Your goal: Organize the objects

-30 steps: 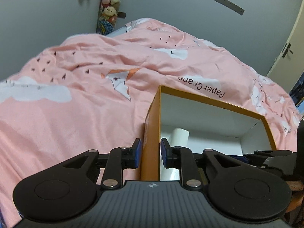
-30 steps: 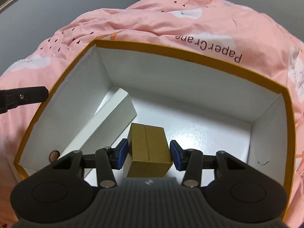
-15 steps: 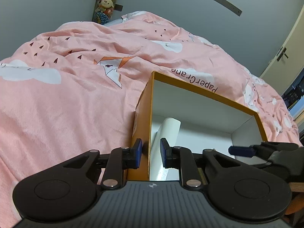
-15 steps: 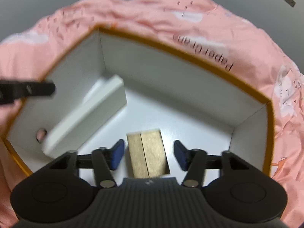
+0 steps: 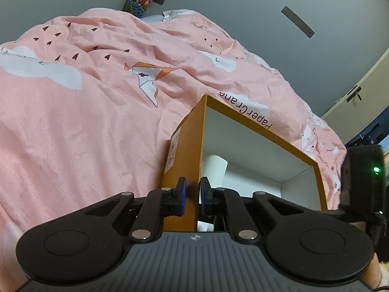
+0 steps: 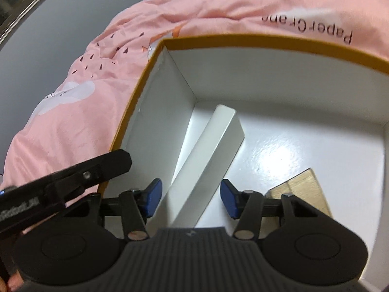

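Pink bedding printed with clouds and paper cranes fills the room's foreground, and an orange box with a white inside sits on it under grey walls. Straight ahead of the left gripper, the box's near side wall runs between its blue pads; the jaws have just been closing and now pinch that wall. Inside the box, beyond the left gripper's right finger, the end of a long white carton shows.

From the right gripper, that white carton lies slanted on the box floor directly between the two fingers, reaching away toward the far corner. The jaws have just been narrowing, yet both pads stand clear of the carton, holding nothing. A gold box lies flat on the floor just beyond the right finger, outside the jaws. The left gripper's black finger crosses the box rim to the left.
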A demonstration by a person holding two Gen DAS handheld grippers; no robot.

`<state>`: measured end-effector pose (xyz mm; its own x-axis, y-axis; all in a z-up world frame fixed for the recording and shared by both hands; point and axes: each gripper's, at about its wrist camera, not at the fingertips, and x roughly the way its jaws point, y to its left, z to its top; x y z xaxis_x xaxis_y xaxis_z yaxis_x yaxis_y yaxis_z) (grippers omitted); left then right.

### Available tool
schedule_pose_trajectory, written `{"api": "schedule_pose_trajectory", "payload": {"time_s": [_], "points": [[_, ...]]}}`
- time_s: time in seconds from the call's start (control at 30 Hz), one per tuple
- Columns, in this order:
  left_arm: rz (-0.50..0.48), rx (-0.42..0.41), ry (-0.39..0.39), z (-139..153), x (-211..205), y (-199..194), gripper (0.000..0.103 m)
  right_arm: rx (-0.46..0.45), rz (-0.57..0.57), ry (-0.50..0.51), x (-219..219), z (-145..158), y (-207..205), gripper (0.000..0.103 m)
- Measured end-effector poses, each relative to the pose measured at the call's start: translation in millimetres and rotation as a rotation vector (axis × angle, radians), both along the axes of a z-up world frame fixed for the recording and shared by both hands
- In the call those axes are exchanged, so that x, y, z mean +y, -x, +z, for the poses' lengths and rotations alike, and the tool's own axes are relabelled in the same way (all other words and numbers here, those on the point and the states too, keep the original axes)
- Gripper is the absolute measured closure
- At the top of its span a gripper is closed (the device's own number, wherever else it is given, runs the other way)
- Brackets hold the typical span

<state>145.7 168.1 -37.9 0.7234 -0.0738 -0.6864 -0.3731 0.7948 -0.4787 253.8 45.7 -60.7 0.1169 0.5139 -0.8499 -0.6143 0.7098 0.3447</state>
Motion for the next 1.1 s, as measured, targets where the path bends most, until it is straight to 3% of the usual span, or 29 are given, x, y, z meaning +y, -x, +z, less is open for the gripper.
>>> {"api": "schedule_pose_trajectory", "payload": {"time_s": [0.07, 0.23, 0.37, 0.8, 1.1], "points": [[-0.001, 0.002, -0.001, 0, 0, -1, 0.091, 0.03, 0.008, -0.014, 2, -4, -1, 0.066], [-0.008, 0.002, 0.006, 0, 1, 1, 0.091, 0.03, 0.082, -0.004, -3, -2, -2, 0.073], [-0.013, 0.005, -0.007, 0, -1, 0, 0.091, 0.08, 0.086, 0.004, -19, -3, -15, 0.077], [-0.012, 0.017, -0.018, 0, -3, -1, 0.091, 0.128, 0.036, 0.031, -31, -9, -29, 0.072], [-0.018, 0.019, -0.018, -1, -1, -1, 0.091, 0.102, 0.046, 0.126, -10, -13, -24, 0.066]]}}
